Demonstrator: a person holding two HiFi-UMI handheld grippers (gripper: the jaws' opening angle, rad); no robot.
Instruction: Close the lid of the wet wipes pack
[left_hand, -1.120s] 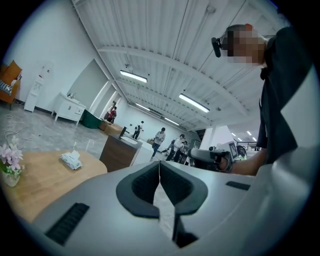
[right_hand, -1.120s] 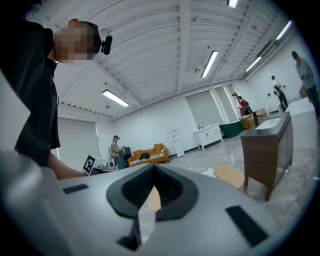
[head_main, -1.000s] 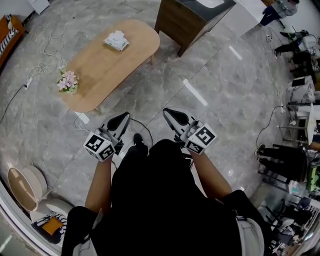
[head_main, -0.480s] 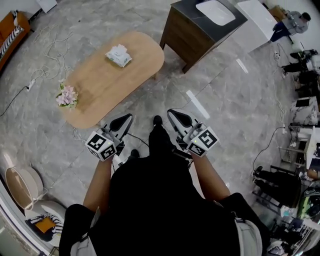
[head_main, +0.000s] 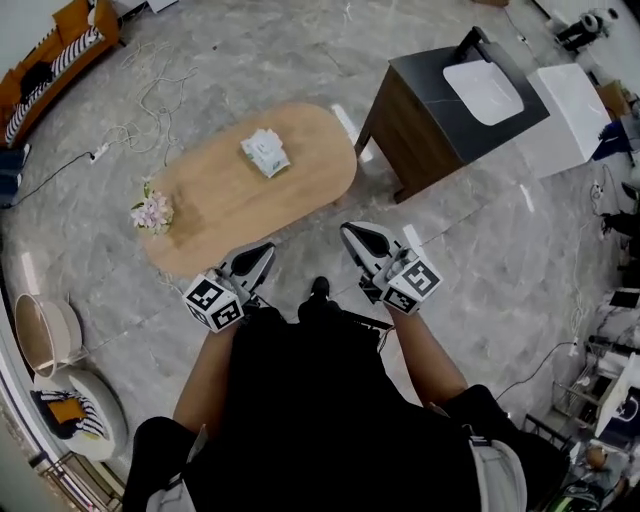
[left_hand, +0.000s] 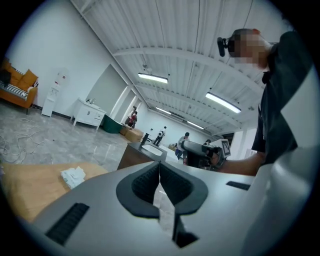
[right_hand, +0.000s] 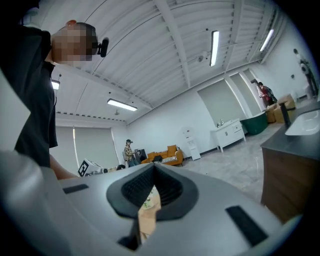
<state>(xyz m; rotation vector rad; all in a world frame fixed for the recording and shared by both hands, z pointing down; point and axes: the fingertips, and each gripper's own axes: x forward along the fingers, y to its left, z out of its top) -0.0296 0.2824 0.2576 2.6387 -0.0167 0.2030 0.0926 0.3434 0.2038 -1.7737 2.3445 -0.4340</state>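
The wet wipes pack (head_main: 265, 152), white with pale print, lies on the far half of an oval wooden table (head_main: 220, 205); whether its lid is up is too small to tell. Both grippers hang over the floor in front of my body, well short of the table's near edge. My left gripper (head_main: 262, 248) is shut with nothing in it, and my right gripper (head_main: 350, 229) is likewise shut and empty. In the left gripper view the pack (left_hand: 73, 176) shows on the table (left_hand: 25, 187), left of the closed left gripper (left_hand: 159, 166). The closed right gripper (right_hand: 153, 168) fills the right gripper view.
A small bunch of pink flowers (head_main: 152, 212) stands at the table's left end. A dark wooden cabinet (head_main: 420, 130) with a white basin stands right of the table. Cables (head_main: 150, 90) trail over the floor behind it. A round basket (head_main: 45, 335) sits at lower left, an orange sofa (head_main: 60, 40) far left.
The head view has shifted as I step forward: the table and cabinet have slid right and down in the picture. Both grippers stay shut, held in front of my body.
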